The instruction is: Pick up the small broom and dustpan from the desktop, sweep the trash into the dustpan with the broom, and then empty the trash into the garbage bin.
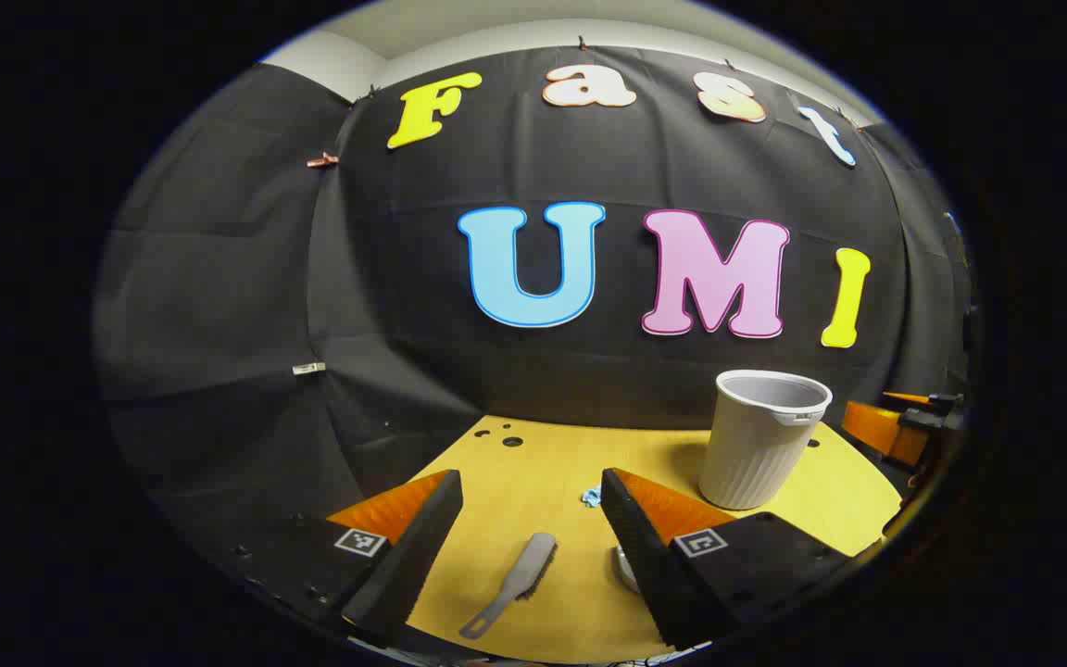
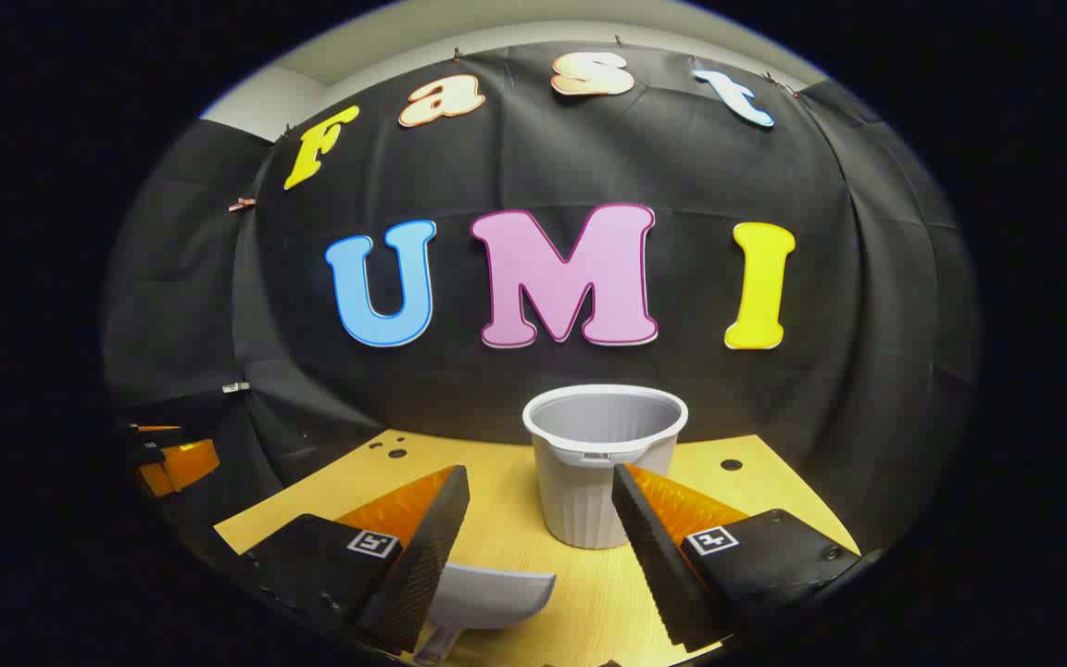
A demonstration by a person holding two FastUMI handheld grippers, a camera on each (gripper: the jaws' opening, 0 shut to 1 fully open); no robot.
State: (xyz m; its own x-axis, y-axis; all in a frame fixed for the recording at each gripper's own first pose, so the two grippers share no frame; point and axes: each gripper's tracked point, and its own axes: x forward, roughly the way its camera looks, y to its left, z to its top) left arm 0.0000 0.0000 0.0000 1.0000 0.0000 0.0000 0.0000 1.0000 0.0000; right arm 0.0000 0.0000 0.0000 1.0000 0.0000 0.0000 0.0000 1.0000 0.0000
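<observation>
Now both tools [image 1: 531, 491] [image 2: 541, 491] open (nothing held), broom [image 1: 515, 579] on desk [image 1: 543, 463].

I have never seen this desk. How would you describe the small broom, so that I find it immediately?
Start from the yellow desktop in the left gripper view, where a white ribbed garbage bin stands at the right. The small broom lies flat on the near part of the desk, between the fingers of the left gripper. It is grey, long and thin, unlike the small blue scrap behind it.

My left finger [image 2: 422, 556] hides most of the dustpan [image 2: 496, 597]; the blue trash scrap [image 1: 592, 497] is too small to identify.
</observation>
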